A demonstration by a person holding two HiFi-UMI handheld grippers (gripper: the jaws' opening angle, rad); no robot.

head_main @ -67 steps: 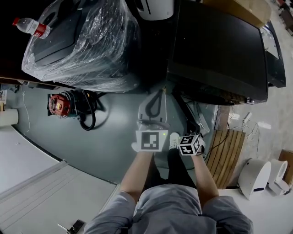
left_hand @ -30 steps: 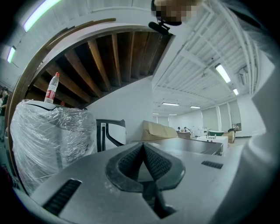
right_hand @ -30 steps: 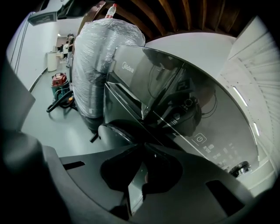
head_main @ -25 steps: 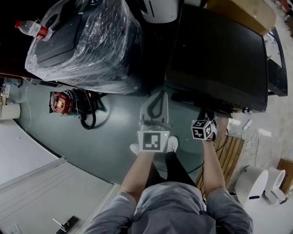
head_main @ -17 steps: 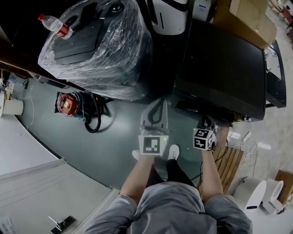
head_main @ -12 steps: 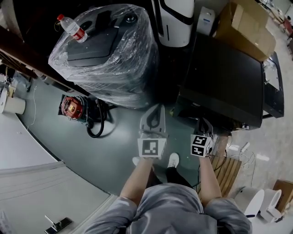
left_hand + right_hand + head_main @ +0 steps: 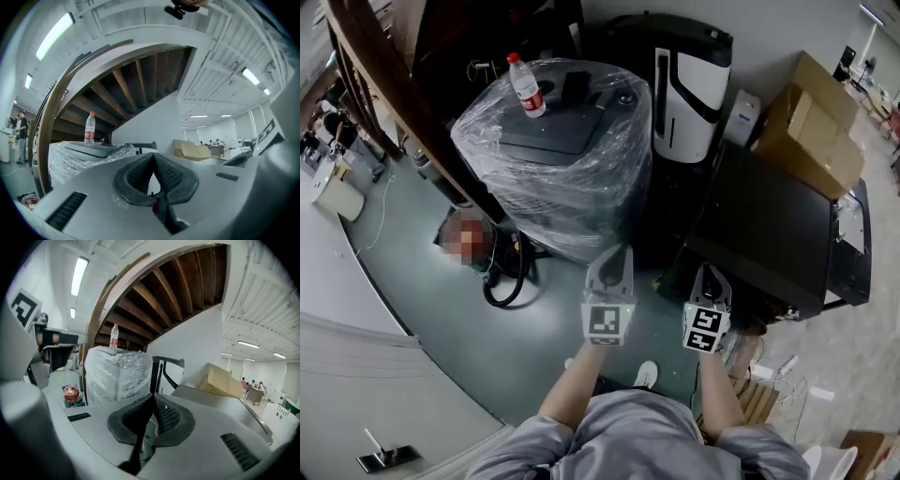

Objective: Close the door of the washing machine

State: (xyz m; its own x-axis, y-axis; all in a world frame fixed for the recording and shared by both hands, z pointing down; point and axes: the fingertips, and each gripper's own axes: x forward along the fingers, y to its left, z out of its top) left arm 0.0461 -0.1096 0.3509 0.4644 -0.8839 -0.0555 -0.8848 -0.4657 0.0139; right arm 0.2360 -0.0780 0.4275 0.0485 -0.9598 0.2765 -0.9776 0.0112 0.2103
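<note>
A black box-shaped machine (image 7: 769, 234) stands at the right of the head view, and only its dark top shows. I see no door on it from here. My left gripper (image 7: 616, 253) hovers over the floor in front of a plastic-wrapped machine (image 7: 567, 169). It is shut, with nothing between the jaws (image 7: 153, 155). My right gripper (image 7: 711, 272) is held beside it, at the black machine's near left corner. It is also shut and empty (image 7: 153, 397). The wrapped machine (image 7: 117, 373) also shows in the right gripper view.
A water bottle (image 7: 525, 84) stands on the wrapped machine. Behind are a black-and-white appliance (image 7: 689, 89) and a cardboard box (image 7: 811, 141). A black hose (image 7: 502, 281) and a small red device (image 7: 70, 393) lie on the green floor. A wooden stair stringer (image 7: 384, 94) curves at the left.
The head view has tilted up and back, so the machines sit lower in frame and the back wall shows. The right gripper has come up level with the left. Both stayed shut.
</note>
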